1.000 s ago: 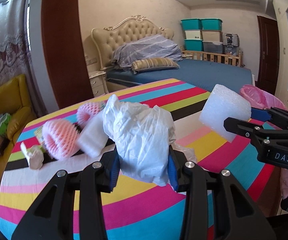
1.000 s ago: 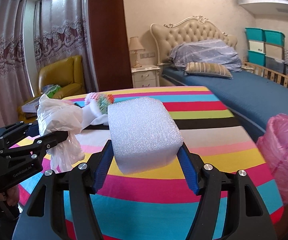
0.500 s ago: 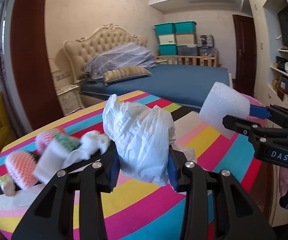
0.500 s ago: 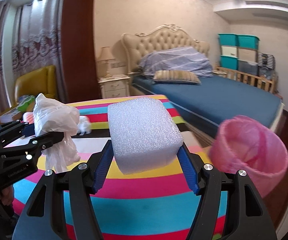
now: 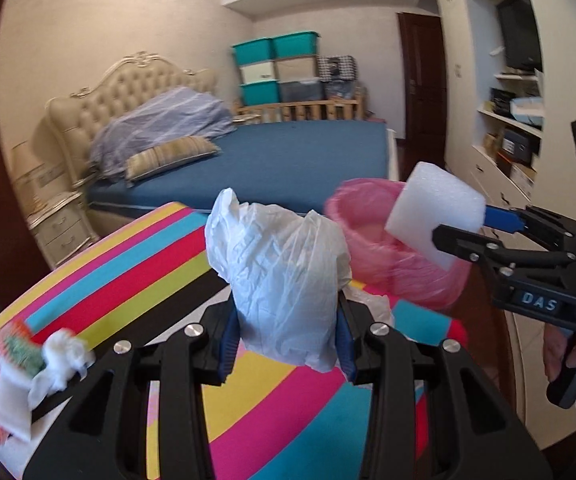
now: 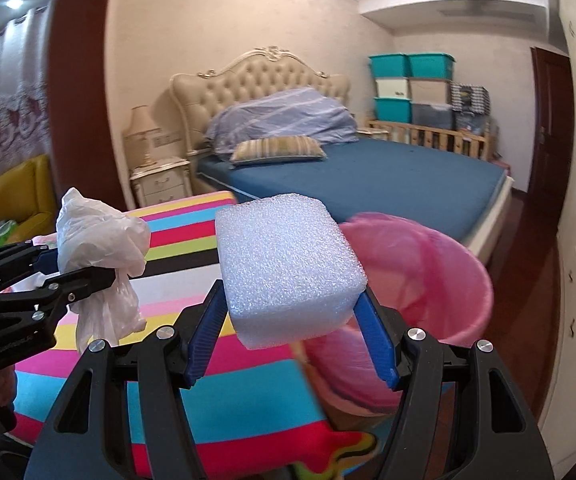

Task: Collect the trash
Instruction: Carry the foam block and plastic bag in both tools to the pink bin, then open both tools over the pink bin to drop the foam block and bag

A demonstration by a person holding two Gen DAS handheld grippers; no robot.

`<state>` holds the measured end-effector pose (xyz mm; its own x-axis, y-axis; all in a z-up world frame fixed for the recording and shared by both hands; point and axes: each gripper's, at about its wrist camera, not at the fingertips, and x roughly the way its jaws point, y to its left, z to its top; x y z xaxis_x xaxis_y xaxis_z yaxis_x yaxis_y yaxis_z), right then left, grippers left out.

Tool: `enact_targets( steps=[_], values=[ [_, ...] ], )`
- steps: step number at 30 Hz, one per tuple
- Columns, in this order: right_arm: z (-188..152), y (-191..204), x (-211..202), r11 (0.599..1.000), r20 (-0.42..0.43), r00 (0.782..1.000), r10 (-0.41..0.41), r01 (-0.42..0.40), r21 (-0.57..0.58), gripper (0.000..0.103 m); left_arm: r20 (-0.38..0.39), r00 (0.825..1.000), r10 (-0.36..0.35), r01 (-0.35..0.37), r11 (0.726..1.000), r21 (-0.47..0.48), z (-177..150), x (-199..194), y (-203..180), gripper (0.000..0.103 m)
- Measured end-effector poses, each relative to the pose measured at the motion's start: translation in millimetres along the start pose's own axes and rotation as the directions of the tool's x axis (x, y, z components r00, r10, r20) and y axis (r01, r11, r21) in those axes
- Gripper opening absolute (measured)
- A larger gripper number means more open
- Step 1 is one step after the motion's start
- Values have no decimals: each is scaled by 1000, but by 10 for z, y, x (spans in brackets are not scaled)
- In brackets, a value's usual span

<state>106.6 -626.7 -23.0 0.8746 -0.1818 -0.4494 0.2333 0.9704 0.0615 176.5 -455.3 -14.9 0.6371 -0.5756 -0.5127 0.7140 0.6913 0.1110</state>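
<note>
While left tongs clamp bag, right tongs clamp foam.

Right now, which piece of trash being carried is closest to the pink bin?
The white foam block, held by the right gripper, already hangs beside the pink-lined bin. The crumpled white plastic bag is farther back over the striped table.

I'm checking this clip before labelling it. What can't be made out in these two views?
- Inside of the pink bin: right wrist view, foam block covers part, the rest is blurred.
- Leftover trash on the striped table: left wrist view, motion-blurred, cut by the edge.
- White bag's contents: opaque.
</note>
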Motion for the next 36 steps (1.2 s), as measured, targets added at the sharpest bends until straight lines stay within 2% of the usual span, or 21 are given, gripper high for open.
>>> enact_targets(
  steps=[7,14,19,25,26,27,28,34,36],
  values=[
    [103,-512,185,998,-5,998,-59,60,11,62,-34,996,-81,81,997,18,321,518,-381,39],
    [107,-972,463,994,-52,994,-100,103,46,62,-34,987,-157,158,987,27,784,1097,-686,39],
    [71,-1261,630,990,-84,989,-117,123,70,62,-61,986,-152,153,988,3,979,1527,-808,39],
    [37,-1327,723,992,-86,992,-92,99,78,64,-89,983,-159,159,987,-12,1067,1909,-849,42],
    [36,-1328,748,993,-90,992,-86,93,75,64,-94,982,-166,165,986,-19,1046,1938,-823,50],
    [34,-1336,763,993,-92,992,-89,96,75,71,-100,980,-172,170,985,-22,1041,1976,-815,60],
    [30,-1339,767,992,-92,991,-94,101,81,75,-99,981,-165,163,986,-23,1025,1991,-793,64],
    [-25,-1305,546,985,-67,992,-108,116,126,75,-54,990,-131,129,991,-31,849,1709,-472,77],
    [-43,-1274,449,983,-59,992,-108,115,140,76,-34,994,-100,99,995,-31,751,1517,-365,85]
  ],
)
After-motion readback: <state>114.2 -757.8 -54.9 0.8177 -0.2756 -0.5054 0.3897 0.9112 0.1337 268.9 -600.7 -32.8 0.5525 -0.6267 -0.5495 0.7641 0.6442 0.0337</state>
